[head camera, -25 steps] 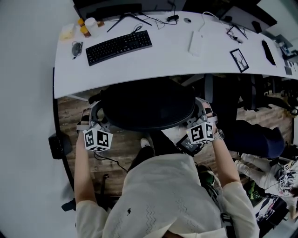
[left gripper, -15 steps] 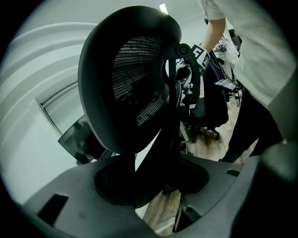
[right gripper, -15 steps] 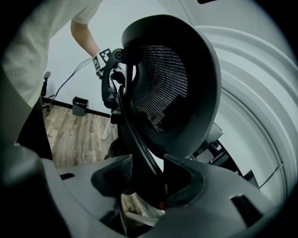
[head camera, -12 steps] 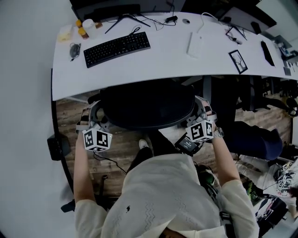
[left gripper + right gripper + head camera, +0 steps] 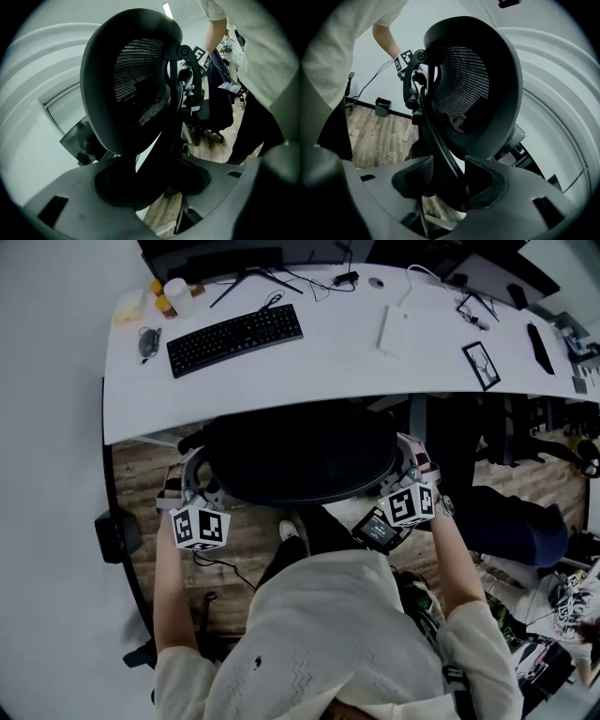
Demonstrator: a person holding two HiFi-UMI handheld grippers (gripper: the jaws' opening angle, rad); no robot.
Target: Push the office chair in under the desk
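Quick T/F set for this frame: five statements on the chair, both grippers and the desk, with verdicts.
1. The left gripper and the right gripper each clamp the office chair at its backrest. True.
2. The keyboard lies on the right half of the desk. False: it lies on the left half.
3. The backrest is black mesh in a dark frame. True.
4. The office chair stands far back from the desk. False: its backrest sits right at the desk's front edge.
5. The right gripper is open and empty. False: part of the backrest stands between its jaws.
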